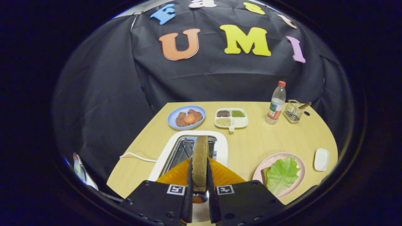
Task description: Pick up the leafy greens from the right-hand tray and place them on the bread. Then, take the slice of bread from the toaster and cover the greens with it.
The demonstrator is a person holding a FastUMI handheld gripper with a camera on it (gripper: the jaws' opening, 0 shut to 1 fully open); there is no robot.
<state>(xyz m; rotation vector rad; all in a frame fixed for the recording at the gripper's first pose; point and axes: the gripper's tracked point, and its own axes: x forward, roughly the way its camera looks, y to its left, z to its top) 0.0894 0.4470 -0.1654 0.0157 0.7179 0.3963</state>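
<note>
Bread slice [200, 163] stands on edge between the tongs [199, 179], both fingers closed nearly together and pressing its flat faces, so the tongs have hold of it. Slice sits directly over the toaster [221, 147] slot; cannot tell whether its bottom edge is clear of the slot or still inside. Leafy greens [282, 174] already lie on the pink plate [270, 161] to the right of the fingers, with another bread slice [264, 175] peeking out under their left edge. So the greens step looks done and the cover step is in hand.

Handling guess: slice is light, fairly stiff if toasted, crumbly at the crust, and dents under a hard squeeze. Grip on the two broad faces near the upper half looks right; edge grip would slip or tear it. Greens are soft, floppy and slick, and could slide off when the slice lands, so lay it flat and let go low.

Elsewhere on the bench [251, 141]: blue plate [176, 114] with food, divided dish [231, 118] of seeds, water bottle [276, 103], wire basket [292, 111], small white dish [321, 159], and an orange item [224, 175] just under the fingers.
</note>
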